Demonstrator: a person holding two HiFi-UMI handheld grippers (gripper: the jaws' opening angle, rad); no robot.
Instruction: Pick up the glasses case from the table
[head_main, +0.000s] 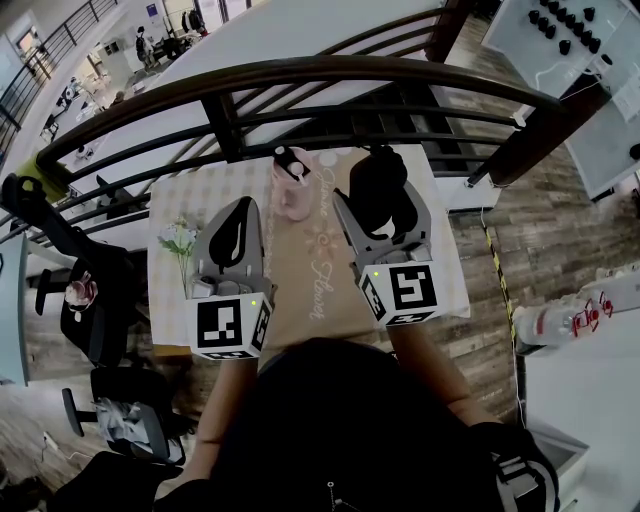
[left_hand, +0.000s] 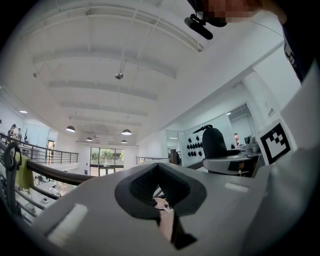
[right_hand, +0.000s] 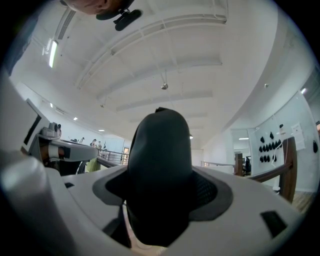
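Right jaws: the right gripper (right_hand: 161, 200) is clamped on the glasses case (right_hand: 160, 160); the dark pads press its two flanks.
Case, long axis: it runs along the jaws. The rounded end stands past the tips, toward the ceiling in the right gripper view.
Case, position: in the head view the glasses case (head_main: 378, 185) sits in the right gripper (head_main: 383, 225), above the far half of the table (head_main: 205, 195). It appears to be clear of the surface, though the steep downward angle does not show the gap.
Left jaws: the left gripper (left_hand: 159, 187) has its pads together with nothing between them. Only a thin slit shows a pale sliver of what lies beyond.
Left gripper, position: in the head view the left gripper (head_main: 237, 232) is beside the right one, apart from it and not touching the case.
Nearer hand: the right one, which already bears the case. The case lies to the right of the left jaws, as the left gripper view confirms.
Table surroundings: a pink object (head_main: 292, 190) stands between the two grippers, at the far edge. A small bunch of flowers (head_main: 178, 238) is just left of the left gripper. A dark curved railing (head_main: 300, 75) runs beyond the table.
Task stage (judgement): the pick-up looks complete, and what remains depends on the right jaws keeping their hold.
Risk (judgement): a smooth, rounded case that protrudes far past the tips could slide out if the grip slackens.
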